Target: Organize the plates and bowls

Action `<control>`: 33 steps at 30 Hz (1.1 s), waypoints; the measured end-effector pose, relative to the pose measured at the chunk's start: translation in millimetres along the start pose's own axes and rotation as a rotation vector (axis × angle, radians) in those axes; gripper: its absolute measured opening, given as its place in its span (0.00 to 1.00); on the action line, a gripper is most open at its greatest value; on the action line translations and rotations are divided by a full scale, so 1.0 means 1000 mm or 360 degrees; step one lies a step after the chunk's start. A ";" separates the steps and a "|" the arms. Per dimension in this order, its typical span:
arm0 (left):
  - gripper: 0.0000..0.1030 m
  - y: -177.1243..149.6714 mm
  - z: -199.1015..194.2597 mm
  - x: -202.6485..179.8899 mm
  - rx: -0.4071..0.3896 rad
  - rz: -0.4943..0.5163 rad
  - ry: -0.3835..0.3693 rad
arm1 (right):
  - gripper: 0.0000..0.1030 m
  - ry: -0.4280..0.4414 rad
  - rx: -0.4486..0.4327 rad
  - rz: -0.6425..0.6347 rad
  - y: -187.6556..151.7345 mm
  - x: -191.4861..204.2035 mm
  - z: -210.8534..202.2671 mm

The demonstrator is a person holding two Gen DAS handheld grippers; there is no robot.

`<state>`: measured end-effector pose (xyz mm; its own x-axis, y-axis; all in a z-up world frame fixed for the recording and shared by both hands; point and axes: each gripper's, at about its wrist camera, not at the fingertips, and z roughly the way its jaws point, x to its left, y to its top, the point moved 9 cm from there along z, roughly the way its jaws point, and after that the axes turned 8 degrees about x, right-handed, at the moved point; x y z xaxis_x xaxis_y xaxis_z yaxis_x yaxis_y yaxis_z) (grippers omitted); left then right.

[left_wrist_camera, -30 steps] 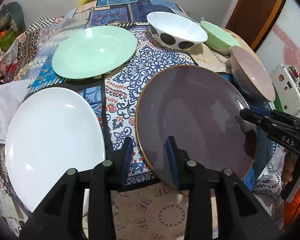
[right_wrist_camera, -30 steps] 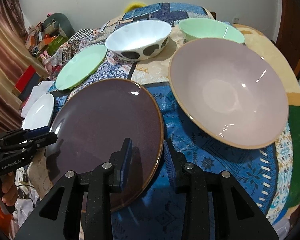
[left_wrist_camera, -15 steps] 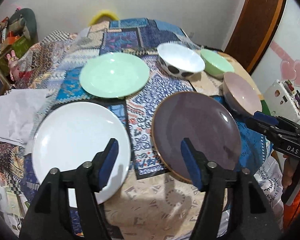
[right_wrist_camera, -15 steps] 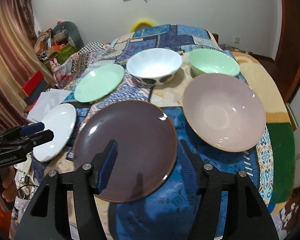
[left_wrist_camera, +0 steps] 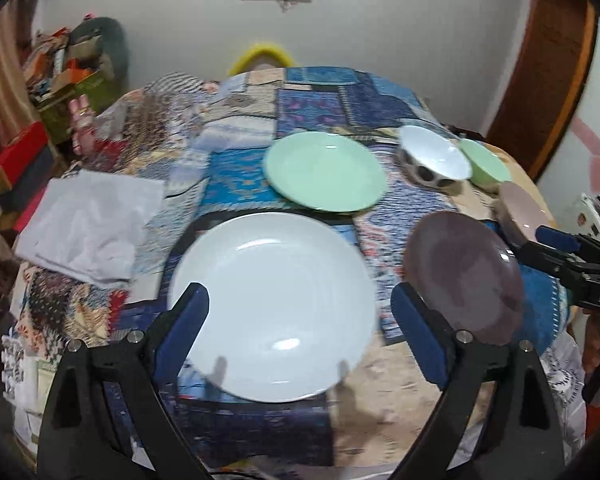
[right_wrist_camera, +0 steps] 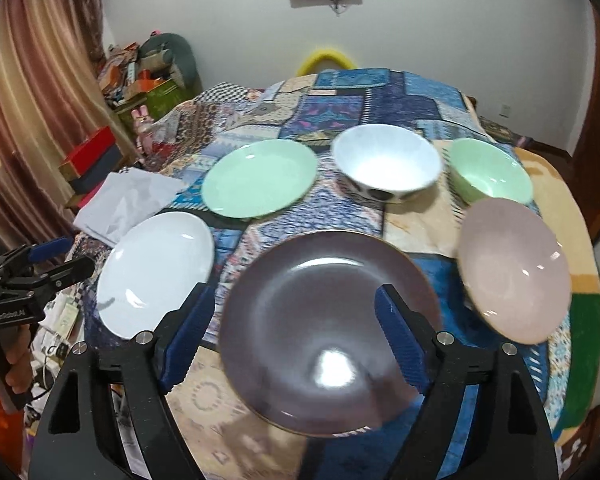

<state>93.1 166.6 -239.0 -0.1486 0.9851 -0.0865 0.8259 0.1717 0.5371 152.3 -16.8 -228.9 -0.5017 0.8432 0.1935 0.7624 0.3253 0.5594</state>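
On the patchwork-covered table lie a white plate [left_wrist_camera: 276, 304], a green plate [left_wrist_camera: 326, 172] and a dark purple plate [left_wrist_camera: 464, 276]. Behind them stand a white spotted bowl [left_wrist_camera: 434, 160], a green bowl [left_wrist_camera: 486, 166] and a pink bowl [left_wrist_camera: 522, 210]. My left gripper [left_wrist_camera: 300, 304] hovers above the white plate's near side, its jaws opening, empty. My right gripper [right_wrist_camera: 294, 300] hovers above the purple plate [right_wrist_camera: 328, 320], jaws also opening, pads clear of it. Each gripper shows in the other's view: the right gripper [left_wrist_camera: 560, 248] at the right edge, the left gripper [right_wrist_camera: 48, 264] at the left edge.
A crumpled white cloth [left_wrist_camera: 88, 224] lies at the table's left side. Boxes and clutter [right_wrist_camera: 140, 80] fill the room's left corner beside a curtain. A yellow chair back [right_wrist_camera: 326, 60] stands behind the table. A wooden door frame [left_wrist_camera: 548, 80] is at the right.
Both grippers have drawn back and up from the purple plate's rim, and their jaws have spread wide. The left view has swung left, over the white plate.
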 end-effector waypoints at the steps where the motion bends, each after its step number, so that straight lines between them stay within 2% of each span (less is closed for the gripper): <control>1: 0.90 -0.001 0.003 0.007 0.0006 -0.0018 0.0007 | 0.78 0.0007 0.0006 -0.0010 0.000 0.005 0.003; 13: 0.90 -0.020 0.038 0.084 0.0107 -0.0165 0.0085 | 0.77 0.0062 0.0126 -0.0119 0.010 0.057 0.062; 15: 0.81 -0.023 0.042 0.090 0.0122 -0.0172 0.0083 | 0.77 0.0081 0.0164 -0.0123 0.011 0.062 0.075; 17: 0.74 -0.025 0.049 0.096 0.0151 -0.0176 0.0071 | 0.70 0.0104 0.0202 -0.0121 0.011 0.067 0.085; 19: 0.67 -0.028 0.055 0.100 0.0176 -0.0185 0.0058 | 0.60 0.0130 0.0248 -0.0124 0.011 0.070 0.095; 24: 0.46 -0.035 0.069 0.108 0.0234 -0.0196 0.0005 | 0.46 0.0148 0.0319 -0.0125 0.008 0.075 0.111; 33: 0.31 -0.042 0.082 0.100 0.0287 -0.0189 -0.0095 | 0.28 0.0178 0.0424 -0.0153 0.002 0.085 0.133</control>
<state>88.2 258.7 -338.6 -0.2226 0.9557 -0.1925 0.8892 0.2800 0.3618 165.3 112.9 -318.7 -0.6071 0.7556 0.2457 0.7823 0.5144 0.3512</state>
